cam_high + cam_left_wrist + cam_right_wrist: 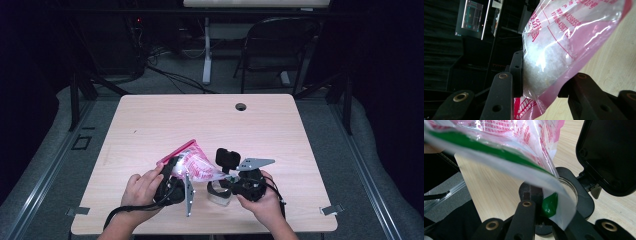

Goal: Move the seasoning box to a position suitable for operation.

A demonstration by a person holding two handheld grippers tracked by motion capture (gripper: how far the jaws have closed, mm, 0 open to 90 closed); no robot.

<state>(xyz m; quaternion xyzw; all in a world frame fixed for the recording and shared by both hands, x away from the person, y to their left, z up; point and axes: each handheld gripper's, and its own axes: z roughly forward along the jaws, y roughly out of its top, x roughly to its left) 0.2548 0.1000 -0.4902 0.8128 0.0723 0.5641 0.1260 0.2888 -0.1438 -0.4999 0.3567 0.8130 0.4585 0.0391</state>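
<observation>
A clear plastic bag (196,164) with pink print holds white crystals and hangs tilted over the table's near half. My left gripper (175,172) is shut on its fat lower part; in the left gripper view the bag (564,37) bulges between the two black jaws of that gripper (544,83). My right gripper (226,181) is shut on the bag's thin edge. In the right gripper view this gripper (546,212) pinches the green-striped edge of the bag (499,150). Just under that edge stands a small clear jar (584,202) with its black flip lid (609,155) open.
The jar (218,196) and its raised lid (228,158) stand between the person's two hands near the front edge of the wooden table (200,120). A cable hole (241,106) lies at the table's far side. A folding chair (280,45) stands beyond it.
</observation>
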